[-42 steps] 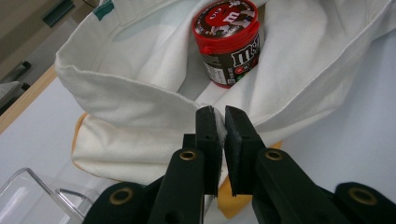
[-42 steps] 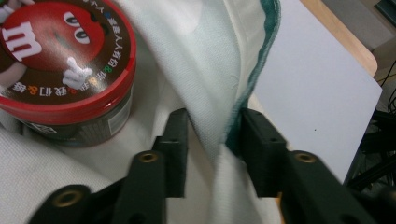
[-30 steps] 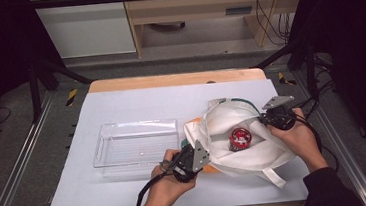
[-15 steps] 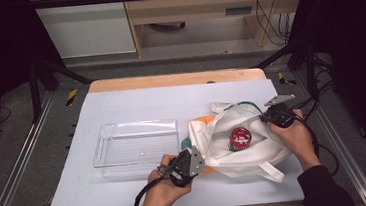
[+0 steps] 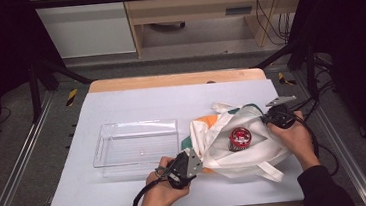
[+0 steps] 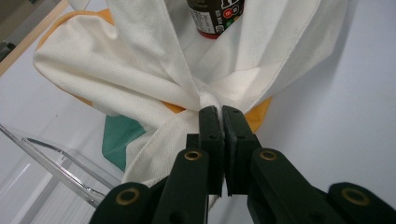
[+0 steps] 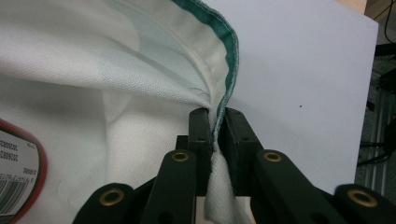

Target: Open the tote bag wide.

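Both pairs of black jaws are clamped flat on cloth: the left gripper pinches the gathered near-left rim of the white canvas tote bag with orange and green panels, while the right gripper nips its green-stitched far-right hem, so the mouth is stretched open between them on the pale table top. Inside the spread opening lies a red-topped, dark-labelled can, so opening the bag appears done. Lifting the can out remains, perhaps into the bare clear plastic rectangular tray just left of the bag.
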{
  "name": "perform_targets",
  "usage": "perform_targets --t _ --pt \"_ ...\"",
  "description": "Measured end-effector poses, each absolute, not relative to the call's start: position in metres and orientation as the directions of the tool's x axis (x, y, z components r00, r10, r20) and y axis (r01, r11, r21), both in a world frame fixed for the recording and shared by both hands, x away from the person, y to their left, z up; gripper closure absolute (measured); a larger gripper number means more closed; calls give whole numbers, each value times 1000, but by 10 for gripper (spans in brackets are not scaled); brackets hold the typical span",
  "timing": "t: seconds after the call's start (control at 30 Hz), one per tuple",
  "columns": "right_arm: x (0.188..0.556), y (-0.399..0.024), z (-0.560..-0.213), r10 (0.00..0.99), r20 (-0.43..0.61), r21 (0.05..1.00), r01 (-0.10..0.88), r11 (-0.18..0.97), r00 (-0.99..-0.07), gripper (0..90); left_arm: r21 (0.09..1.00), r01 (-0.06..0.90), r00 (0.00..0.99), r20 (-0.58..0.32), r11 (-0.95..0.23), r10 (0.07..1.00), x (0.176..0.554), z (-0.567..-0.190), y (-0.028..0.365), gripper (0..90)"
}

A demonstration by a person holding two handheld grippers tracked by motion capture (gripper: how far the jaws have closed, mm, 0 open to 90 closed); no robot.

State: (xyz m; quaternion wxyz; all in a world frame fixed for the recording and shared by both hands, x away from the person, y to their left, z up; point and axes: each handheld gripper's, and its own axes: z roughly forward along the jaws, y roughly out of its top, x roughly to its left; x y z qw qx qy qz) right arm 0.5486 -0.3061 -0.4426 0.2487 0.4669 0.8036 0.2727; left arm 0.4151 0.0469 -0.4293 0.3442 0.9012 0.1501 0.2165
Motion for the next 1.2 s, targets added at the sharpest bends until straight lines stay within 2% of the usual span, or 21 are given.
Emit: perform_targets --t 0.1,0.23,0.43,0.63,0.93,1.2 --pt "546 -306 -440 885 -145 680 605 414 -443 790 690 118 858 291 -714 424 415 -429 46 870" --pt "542 -306 -438 880 -151 684 595 422 -450 637 697 121 855 288 -707 431 416 -428 46 837" --pt "536 -307 -431 887 -177 690 589 421 -427 421 706 126 849 287 -697 444 416 -427 46 703" --pt "526 -311 -421 888 -174 721 559 410 -426 327 715 137 841 282 -686 462 416 -424 43 574" --pt "505 -315 -406 882 -190 762 501 410 -432 272 726 146 833 276 -672 480 418 -417 43 433" --pt "471 -318 -387 888 -165 766 511 390 -429 349 724 115 838 297 -681 457 425 -401 36 361"
